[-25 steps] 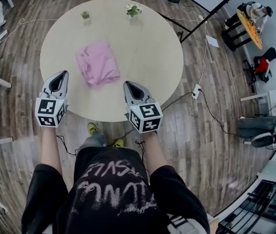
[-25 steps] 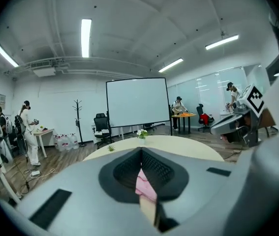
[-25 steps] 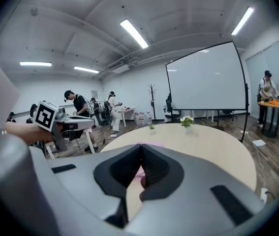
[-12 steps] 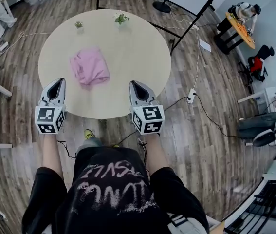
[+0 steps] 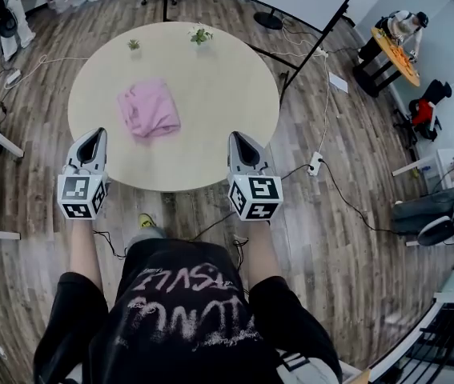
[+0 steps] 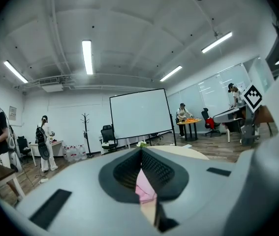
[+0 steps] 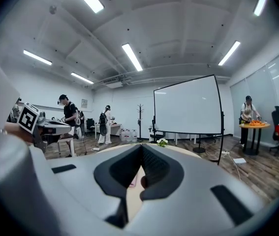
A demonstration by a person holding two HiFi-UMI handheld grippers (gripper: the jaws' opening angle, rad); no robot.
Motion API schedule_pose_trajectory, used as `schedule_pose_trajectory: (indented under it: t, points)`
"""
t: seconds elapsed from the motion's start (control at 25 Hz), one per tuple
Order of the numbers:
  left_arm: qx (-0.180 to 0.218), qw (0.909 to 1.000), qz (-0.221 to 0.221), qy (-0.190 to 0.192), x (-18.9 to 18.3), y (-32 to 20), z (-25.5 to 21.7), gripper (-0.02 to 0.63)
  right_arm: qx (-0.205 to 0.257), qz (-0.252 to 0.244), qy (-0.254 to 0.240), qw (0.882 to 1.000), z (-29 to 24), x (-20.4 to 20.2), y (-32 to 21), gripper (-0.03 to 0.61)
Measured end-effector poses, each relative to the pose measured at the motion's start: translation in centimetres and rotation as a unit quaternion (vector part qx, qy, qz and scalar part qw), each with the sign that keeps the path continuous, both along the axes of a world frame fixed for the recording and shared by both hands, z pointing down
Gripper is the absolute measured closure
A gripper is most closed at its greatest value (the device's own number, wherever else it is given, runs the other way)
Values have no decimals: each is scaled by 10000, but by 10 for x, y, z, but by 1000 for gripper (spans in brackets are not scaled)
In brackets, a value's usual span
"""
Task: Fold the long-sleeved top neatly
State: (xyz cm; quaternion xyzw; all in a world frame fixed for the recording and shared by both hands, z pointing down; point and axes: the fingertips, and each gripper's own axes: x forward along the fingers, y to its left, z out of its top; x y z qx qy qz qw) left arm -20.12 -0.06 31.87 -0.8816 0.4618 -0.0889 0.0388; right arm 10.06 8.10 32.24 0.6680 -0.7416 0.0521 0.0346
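Folded top (image 5: 148, 109) whole — head view (on table (image 5: 210, 94)).

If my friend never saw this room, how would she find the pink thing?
Find the big round cream table. On its left half lies a folded-up pink top. It is the only soft, pink thing there; the small plant and the bigger plant stand upright at the far edge.

The left forearm (image 5: 83, 250) and right forearm (image 5: 259, 250) reach forward side by side, bare below black sleeves. The left gripper (image 5: 96, 134) and right gripper (image 5: 240, 137) point ahead, nearly level and well apart, with their tips over the round table's (image 5: 210, 94) near edge. Each gripper's jaws are pressed together and hold nothing.
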Motion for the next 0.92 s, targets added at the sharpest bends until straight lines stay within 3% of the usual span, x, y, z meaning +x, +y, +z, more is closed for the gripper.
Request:
schedule_pose_trajectory:
  t: [0.92]
  points:
    - [129, 9998, -162, -41, -1, 12, -6, 603, 54, 37, -38, 10000, -7, 14, 7, 575]
